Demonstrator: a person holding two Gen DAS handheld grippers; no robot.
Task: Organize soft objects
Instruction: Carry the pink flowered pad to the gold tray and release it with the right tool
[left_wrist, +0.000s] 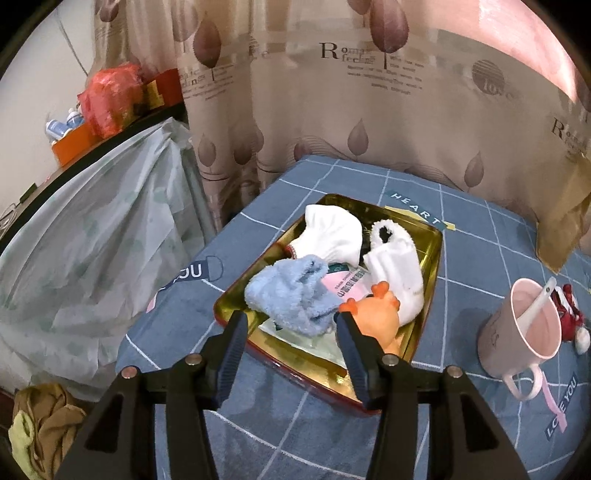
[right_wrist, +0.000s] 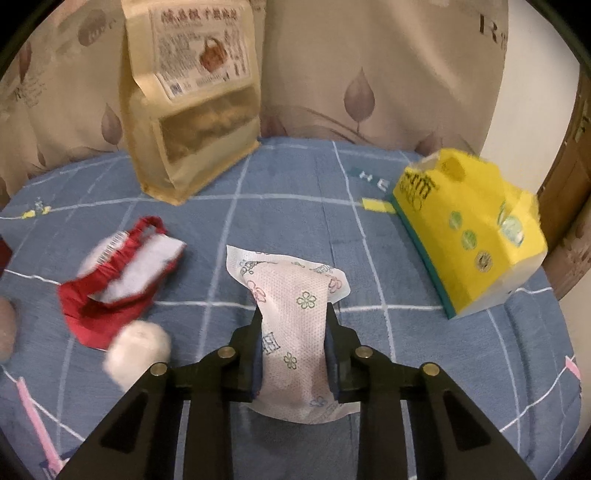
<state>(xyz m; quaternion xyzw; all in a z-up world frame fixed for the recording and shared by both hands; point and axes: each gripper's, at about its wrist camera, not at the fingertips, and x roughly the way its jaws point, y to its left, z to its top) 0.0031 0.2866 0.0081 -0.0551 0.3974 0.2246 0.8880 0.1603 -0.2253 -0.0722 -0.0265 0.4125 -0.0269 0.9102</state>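
In the left wrist view a gold tin tray (left_wrist: 430, 254) holds a white sock (left_wrist: 332, 232), a white fuzzy slipper sock (left_wrist: 397, 266), a blue fuzzy sock (left_wrist: 295, 299) and an orange soft toy (left_wrist: 376, 314). My left gripper (left_wrist: 290, 325) is open and empty just above the tray's near side, with the blue sock between its fingers' line. In the right wrist view my right gripper (right_wrist: 293, 317) is shut on a white floral-print soft packet (right_wrist: 295, 314) above the table. A red and white Santa hat (right_wrist: 118, 280) with a white pompom (right_wrist: 138, 350) lies to its left.
A blue checked tablecloth (left_wrist: 258, 424) covers the table. A pink mug (left_wrist: 524, 332) with a spoon stands right of the tray. A kraft food bag (right_wrist: 192, 99) stands at the back and a yellow tissue pack (right_wrist: 469, 229) at the right. A curtain hangs behind.
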